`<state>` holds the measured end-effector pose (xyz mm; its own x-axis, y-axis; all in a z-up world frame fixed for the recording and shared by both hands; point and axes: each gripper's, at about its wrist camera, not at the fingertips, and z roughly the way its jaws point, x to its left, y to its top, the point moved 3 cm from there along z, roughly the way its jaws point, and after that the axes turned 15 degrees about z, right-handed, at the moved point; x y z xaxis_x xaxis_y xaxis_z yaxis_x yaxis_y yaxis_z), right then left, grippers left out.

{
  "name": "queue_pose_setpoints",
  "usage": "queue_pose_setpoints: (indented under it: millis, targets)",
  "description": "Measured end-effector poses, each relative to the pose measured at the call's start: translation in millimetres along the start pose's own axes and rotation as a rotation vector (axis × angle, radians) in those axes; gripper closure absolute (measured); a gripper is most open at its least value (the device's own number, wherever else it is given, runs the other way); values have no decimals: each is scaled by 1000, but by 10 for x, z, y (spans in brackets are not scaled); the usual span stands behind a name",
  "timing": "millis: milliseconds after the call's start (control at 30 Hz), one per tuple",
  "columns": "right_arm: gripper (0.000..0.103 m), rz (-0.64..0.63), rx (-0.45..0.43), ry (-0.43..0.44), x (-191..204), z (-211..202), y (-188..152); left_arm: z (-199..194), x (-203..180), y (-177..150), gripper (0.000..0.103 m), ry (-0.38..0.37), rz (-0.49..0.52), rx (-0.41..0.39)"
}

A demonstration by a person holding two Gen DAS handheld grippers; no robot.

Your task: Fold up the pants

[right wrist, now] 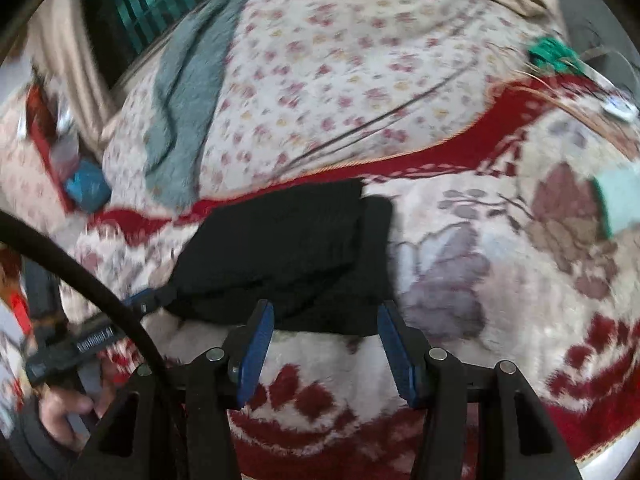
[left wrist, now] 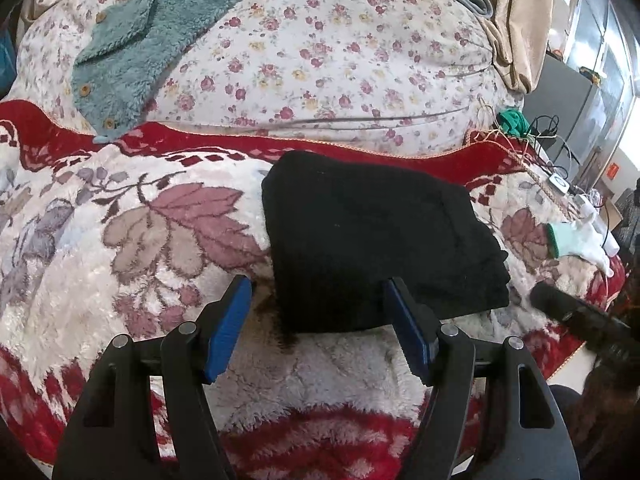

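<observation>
With both grippers spread and holding nothing, the black pants (left wrist: 380, 240) lie folded into a compact block on the plush blanket (left wrist: 140, 240).

While the left gripper (left wrist: 318, 332) hovers at the bottom centre of its frame, jaws wide apart at the near edge of the bundle, the right gripper (right wrist: 326, 344) sits likewise open just short of the pants' near edge, centre of its blurred view. Beyond, in the upper part of both frames, lie a floral quilt (left wrist: 340, 60) and a teal fleece garment (left wrist: 132, 48). The fabric looks soft, thick and light, probably limp and prone to sagging or unfolding if lifted by one corner; pinching through all the layers at the near folded edge, both sides together, seems safest.
</observation>
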<state>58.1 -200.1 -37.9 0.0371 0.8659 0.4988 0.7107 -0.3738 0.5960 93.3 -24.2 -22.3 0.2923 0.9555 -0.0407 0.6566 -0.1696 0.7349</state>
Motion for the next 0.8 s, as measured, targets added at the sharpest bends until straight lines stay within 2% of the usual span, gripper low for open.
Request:
queue_pose_setpoints:
  millis: [67,167,200,267,367,467,533,600,700,800]
  targets:
    - [51,-41,13,-29,70,87,-50,8,5,-2,34,-7,-6,4]
    - [52,-74,16,95,163,116,-82,28,40,-7,34,-29,-34,10]
    - [55,-60,32,146,176,143,-66,31,54,-11,34,-34,-43,11]
    - [61,-15,48,183,154,197,-18,31,93,-14,34,-46,-67,11]
    - [66,73,80,162,12,351,78,44,166,-19,34,-66,-111,15]
    - [66,82,99,130,-15,474,137,57,222,-24,34,-76,-149,18]
    - [78,93,108,93,-37,528,147,68,244,-29,34,-83,-162,21]
    - [96,69,79,40,-49,488,138,84,260,-33,34,-94,-174,24]
    - [103,82,61,-36,-129,435,93,171,265,-49,34,-89,-179,68]
    - [103,126,80,-50,-228,452,123,278,285,-85,33,-75,-194,124]
